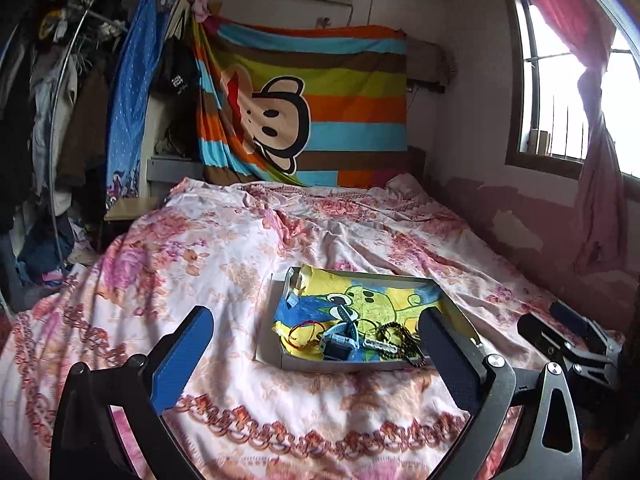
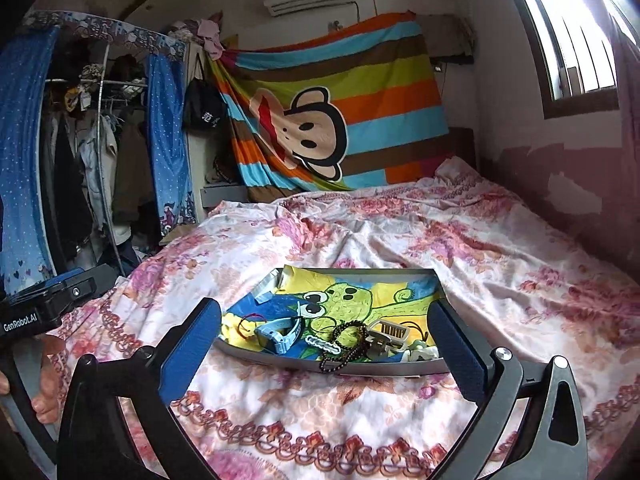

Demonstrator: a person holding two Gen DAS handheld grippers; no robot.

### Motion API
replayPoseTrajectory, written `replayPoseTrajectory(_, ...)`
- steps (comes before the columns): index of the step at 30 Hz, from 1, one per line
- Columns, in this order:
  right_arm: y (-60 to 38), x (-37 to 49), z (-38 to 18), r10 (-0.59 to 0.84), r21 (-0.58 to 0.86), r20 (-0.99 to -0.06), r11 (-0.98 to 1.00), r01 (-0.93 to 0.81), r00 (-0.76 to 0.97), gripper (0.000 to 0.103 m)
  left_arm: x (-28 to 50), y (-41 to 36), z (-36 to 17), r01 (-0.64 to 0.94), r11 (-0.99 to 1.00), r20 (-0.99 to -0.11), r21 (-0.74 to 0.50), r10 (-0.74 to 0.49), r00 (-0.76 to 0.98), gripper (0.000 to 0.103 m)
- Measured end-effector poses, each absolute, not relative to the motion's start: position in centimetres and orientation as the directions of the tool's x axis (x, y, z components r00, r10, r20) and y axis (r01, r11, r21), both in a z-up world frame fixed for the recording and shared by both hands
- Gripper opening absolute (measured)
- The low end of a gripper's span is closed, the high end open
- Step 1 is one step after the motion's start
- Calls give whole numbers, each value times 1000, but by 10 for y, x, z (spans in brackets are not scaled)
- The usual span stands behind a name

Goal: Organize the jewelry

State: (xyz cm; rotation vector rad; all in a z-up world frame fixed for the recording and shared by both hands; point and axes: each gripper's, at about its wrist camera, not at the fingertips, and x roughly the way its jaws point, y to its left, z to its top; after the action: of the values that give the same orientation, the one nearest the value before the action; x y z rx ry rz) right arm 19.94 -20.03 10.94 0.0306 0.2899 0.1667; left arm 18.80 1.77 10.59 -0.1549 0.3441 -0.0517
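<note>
A shallow grey tray lined with a yellow-and-blue cartoon cloth lies on the flowered bed. At its near end are a red string bracelet, a blue watch, a white clip and a dark bead string. My left gripper hovers open in front of the tray, nothing between its fingers. In the right wrist view the same tray also shows a cream hair claw beside the bead string. My right gripper is open and empty too, above the bed before the tray.
The flowered bedspread stretches to a striped monkey-print cloth on the far wall. A clothes rack with blue curtains stands to the left, and a window is on the right. A hand holds the left gripper's handle.
</note>
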Motion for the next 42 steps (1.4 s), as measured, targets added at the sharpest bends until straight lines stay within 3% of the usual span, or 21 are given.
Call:
replayPoseTrajectory(14,-214,91,97,158,47,-249,987,-152,955,101,104,13,78,-7,997,-354,-77,-21,935,103)
replayPoseTrajectory(25,-215,100,58,121,47,-290,993,-112,949,101,100,12,35,-15,999,-385,-39,-1,923,103)
replayPoseTrajectory(42,-207,106,33,127,32,-337,992,-123,933,101,99,9,15,-22,1000,-422,3,21,906,103)
